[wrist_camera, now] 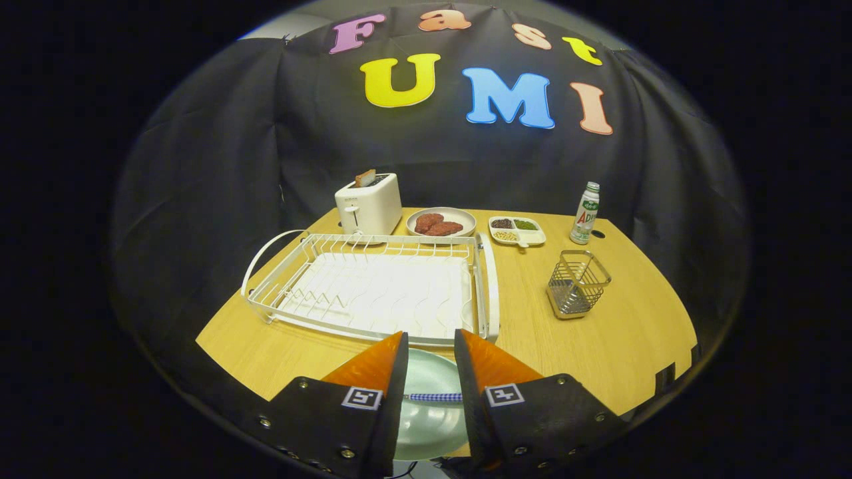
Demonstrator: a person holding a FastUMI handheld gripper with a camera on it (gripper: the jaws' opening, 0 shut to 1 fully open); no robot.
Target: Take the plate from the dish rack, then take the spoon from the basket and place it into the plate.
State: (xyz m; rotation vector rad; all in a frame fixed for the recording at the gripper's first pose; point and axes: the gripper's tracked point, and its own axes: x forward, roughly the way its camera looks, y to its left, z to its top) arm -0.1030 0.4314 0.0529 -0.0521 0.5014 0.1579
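While spoon (433, 397) is pinched by gripper (430, 372) over plate (429, 406) at desk's (519, 332) near edge | risk: rolled off rim if dropped tilted

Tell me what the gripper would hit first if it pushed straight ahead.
Likely the near rim of the white wire dish rack, just beyond the pale green round plate. The gripper holds a blue-checked spoon handle between its jaws; depth is uncertain.

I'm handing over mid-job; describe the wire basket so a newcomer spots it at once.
Start at the big white dish rack on the wooden table. To its right, apart from it, stands the small square wire basket, in front of the white bottle. It is the one see-through metal mesh container there, and looks empty. The tool holds a spoon handle over the pale plate.
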